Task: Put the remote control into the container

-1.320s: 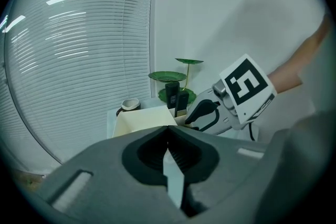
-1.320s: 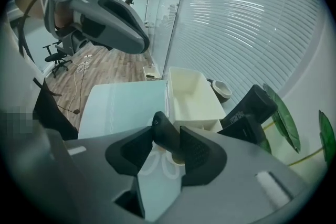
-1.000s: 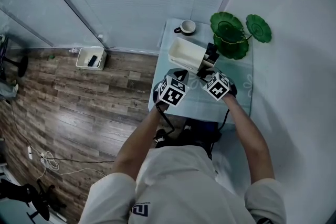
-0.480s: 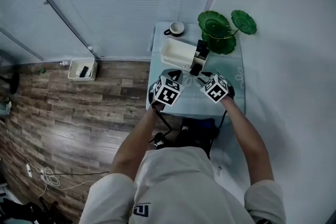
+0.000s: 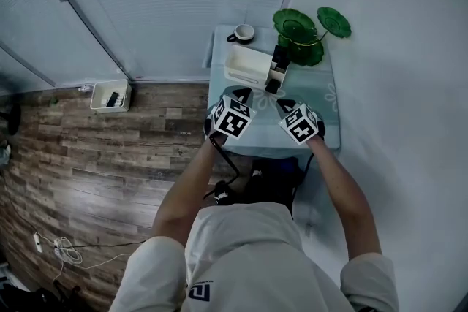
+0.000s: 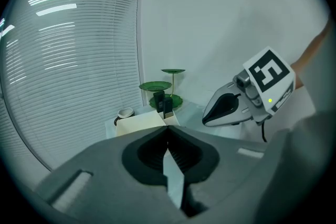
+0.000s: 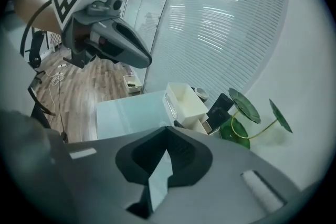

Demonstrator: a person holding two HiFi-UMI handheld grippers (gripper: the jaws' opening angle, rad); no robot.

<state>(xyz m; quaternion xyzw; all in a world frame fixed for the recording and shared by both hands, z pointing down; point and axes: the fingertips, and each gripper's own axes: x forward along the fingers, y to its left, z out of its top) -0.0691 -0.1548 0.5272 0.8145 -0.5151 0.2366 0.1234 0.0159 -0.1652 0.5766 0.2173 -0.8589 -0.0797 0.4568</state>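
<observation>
A white container [image 5: 248, 65] sits on the pale glass table [image 5: 322, 113]. A black remote control [image 5: 278, 58] stands upright in the small compartment at its right end; it also shows as a dark remote [image 7: 221, 106] in the right gripper view and as a small upright remote [image 6: 159, 101] in the left one. My left gripper [image 5: 240, 92] is shut and empty, just short of the container. My right gripper [image 5: 283, 104] is also back from the container; its jaws have just been closing with nothing between them, and they now meet.
A cup [image 5: 243, 33] stands behind the container, and a green leaf-shaped dish stand [image 5: 298, 30] at the far right corner. A white box [image 5: 110, 94] lies on the wooden floor to the left. Window blinds run behind the table.
Both grippers have drawn back from the container towards the person and risen a little. The right gripper's tips, earlier close by the remote, now stand apart from it.
</observation>
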